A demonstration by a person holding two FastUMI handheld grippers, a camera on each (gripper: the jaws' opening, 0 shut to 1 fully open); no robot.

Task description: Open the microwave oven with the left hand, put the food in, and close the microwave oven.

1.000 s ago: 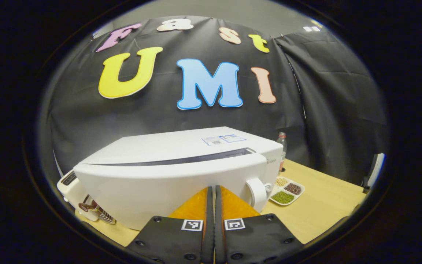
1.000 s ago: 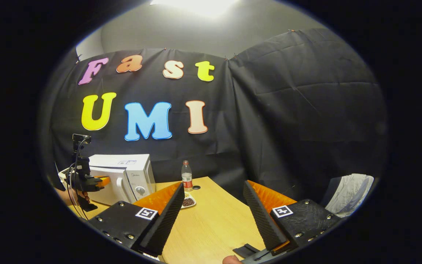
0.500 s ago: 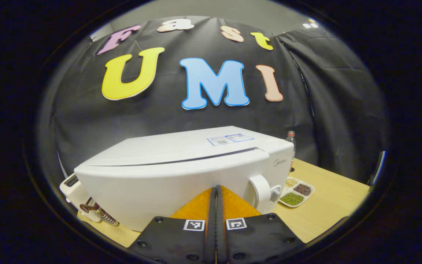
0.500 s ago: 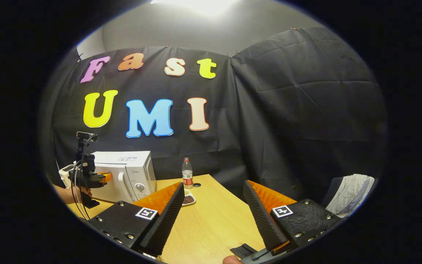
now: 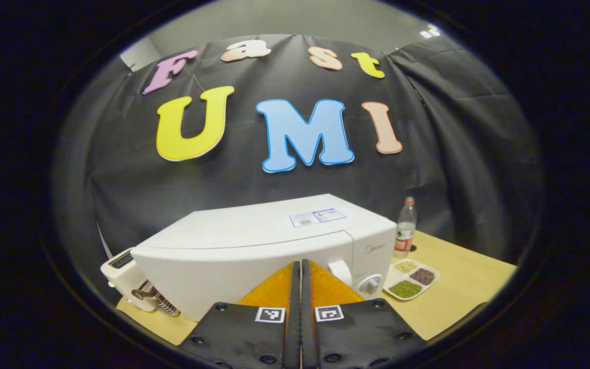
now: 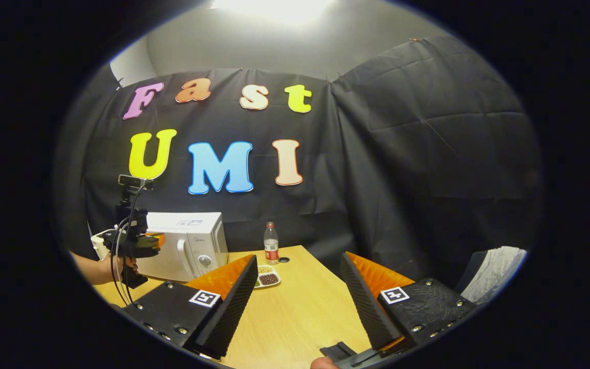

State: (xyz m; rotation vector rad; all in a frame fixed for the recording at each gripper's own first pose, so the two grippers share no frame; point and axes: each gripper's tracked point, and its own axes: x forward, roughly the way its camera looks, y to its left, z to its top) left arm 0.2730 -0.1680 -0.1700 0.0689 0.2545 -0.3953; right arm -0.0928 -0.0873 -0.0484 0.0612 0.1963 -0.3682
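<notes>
Nearest me, the right gripper (image 6: pixel 297 302) hangs over the wooden table (image 6: pixel 295 318) with its fingers spread wide and nothing between them. Across the table, a hand (image 6: pixel 113 266) holds the left gripper (image 5: pixel 300 287) just in front of the microwave oven (image 5: pixel 274 251), its two fingers pressed flat together with nothing caught in them. I cannot tell whether the tips touch the door.

The door looks flush with the white body, handle (image 5: pixel 340 271) and dial (image 5: pixel 372 283) facing out, so the oven reads as closed. The divided dish of food (image 5: pixel 410 279) sits on the table just right of the oven, outside it, with a bottle (image 5: pixel 405 228) standing behind. A white toaster (image 5: pixel 123 279) sits at the oven's far left.

By my reckoning, the food has not gone in; opening, loading and a final closing all seem left to do.
</notes>
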